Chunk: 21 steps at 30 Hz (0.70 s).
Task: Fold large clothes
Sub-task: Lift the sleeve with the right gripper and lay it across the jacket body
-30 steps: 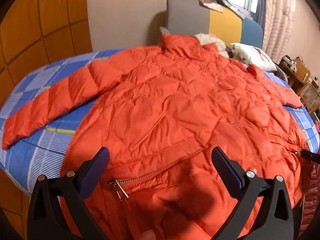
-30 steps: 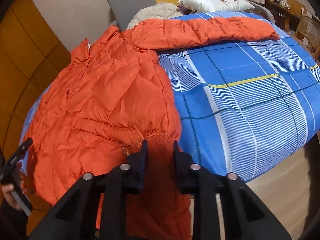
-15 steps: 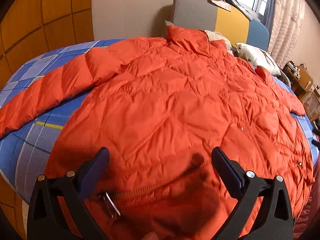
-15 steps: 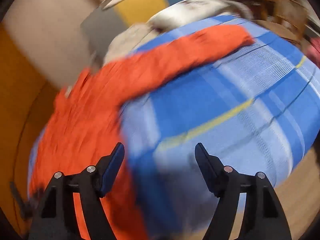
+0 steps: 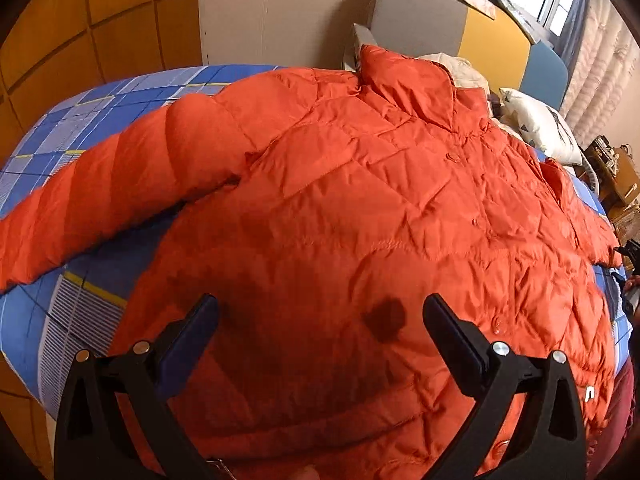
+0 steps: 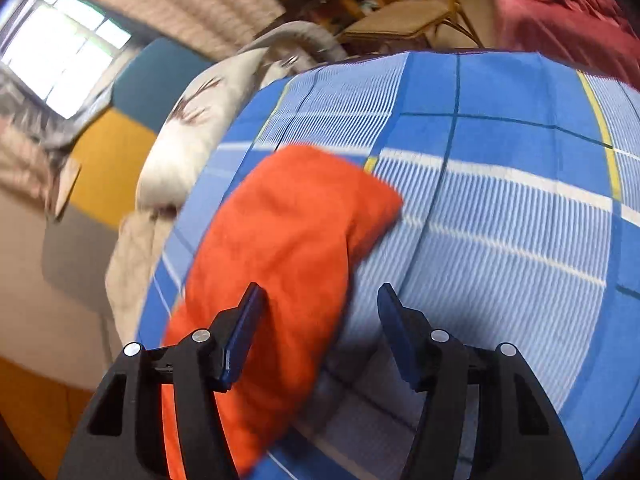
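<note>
The orange jacket [image 5: 360, 240] lies spread flat on the blue bed [image 5: 72, 300]. The left gripper [image 5: 320, 316] hangs wide above its body, holding nothing. The right gripper [image 6: 320, 308] is closing over 1 sleeve [image 6: 288, 232], pads clear of it.

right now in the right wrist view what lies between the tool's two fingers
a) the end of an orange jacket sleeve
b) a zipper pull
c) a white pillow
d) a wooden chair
a: in the right wrist view the orange sleeve lies on the blue plaid bedsheet and runs down between the fingers of the right tool, whose jaws are closing but not yet pressing on it.
</note>
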{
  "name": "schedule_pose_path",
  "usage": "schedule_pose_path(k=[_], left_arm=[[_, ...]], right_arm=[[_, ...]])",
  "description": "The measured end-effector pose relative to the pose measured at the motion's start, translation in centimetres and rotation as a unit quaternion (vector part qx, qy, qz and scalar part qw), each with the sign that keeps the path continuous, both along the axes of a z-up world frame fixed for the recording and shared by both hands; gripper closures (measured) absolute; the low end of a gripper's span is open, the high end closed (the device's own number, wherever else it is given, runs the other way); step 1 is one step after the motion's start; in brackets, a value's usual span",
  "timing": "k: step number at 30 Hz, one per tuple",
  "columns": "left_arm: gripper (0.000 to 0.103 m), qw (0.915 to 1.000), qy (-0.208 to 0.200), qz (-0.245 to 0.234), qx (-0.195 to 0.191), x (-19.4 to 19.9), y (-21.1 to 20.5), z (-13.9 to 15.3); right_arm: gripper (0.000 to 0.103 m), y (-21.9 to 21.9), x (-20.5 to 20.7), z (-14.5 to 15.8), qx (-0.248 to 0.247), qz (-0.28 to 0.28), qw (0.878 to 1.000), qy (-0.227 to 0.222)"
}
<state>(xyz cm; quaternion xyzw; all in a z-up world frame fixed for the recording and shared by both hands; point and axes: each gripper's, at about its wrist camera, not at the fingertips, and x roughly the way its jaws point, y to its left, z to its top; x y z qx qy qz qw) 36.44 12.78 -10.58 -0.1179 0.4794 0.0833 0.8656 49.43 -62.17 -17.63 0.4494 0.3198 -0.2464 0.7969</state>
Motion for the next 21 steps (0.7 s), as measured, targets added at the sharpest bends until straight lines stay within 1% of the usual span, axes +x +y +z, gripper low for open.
schedule_pose_path(k=[1,2,4,6,7,9,11,13,16,19,20,21], left_arm=[[0.002,1.0000,0.002,-0.002,0.003,0.3,-0.2,0.4],[0.002,0.9999,0.004,-0.003,0.010,0.6,-0.5,0.7],[0.002,0.9998,0.001,-0.015,0.014,0.9,-1.1,1.3],[0.002,0.9991,0.002,-0.024,0.035,1.1,-1.8,1.7],[0.002,0.9989,-0.002,-0.032,0.034,1.3,-2.1,1.9],[0.002,0.9987,-0.005,-0.033,0.039,1.4,-2.4,1.8],[0.002,0.9988,-0.007,-0.031,0.036,1.3,-2.5,1.4],[0.002,0.9990,-0.007,-0.024,0.036,1.0,-2.5,0.8],[0.002,0.9994,-0.010,-0.015,0.030,0.1,-2.2,0.3],[0.002,0.9992,-0.023,-0.013,0.029,-1.4,-2.0,0.7],[0.002,0.9991,-0.029,-0.016,0.027,-1.8,-1.9,1.0],[0.002,0.9989,-0.035,-0.022,0.024,-2.3,-1.8,1.3]], right_arm=[[0.069,-0.2,0.5,0.1,0.004,0.004,1.000,0.003],[0.077,-0.3,0.9,0.2,0.007,0.007,1.000,0.009],[0.091,0.4,1.3,1.1,-0.003,0.015,1.000,0.016],[0.095,1.2,1.9,3.1,-0.026,0.040,0.999,0.010],[0.095,1.8,2.1,4.3,-0.039,0.053,0.998,0.001],[0.095,3.0,2.3,6.0,-0.053,0.078,0.995,-0.020],[0.095,4.8,2.6,8.1,-0.073,0.116,0.990,-0.043],[0.095,6.7,2.7,9.4,-0.082,0.147,0.984,-0.060],[0.095,11.2,3.3,11.5,-0.101,0.205,0.970,-0.079],[0.095,16.7,3.9,13.3,-0.116,0.265,0.953,-0.091],[0.095,19.4,4.0,13.9,-0.121,0.288,0.945,-0.094],[0.095,21.1,4.0,14.3,-0.119,0.302,0.941,-0.098]])
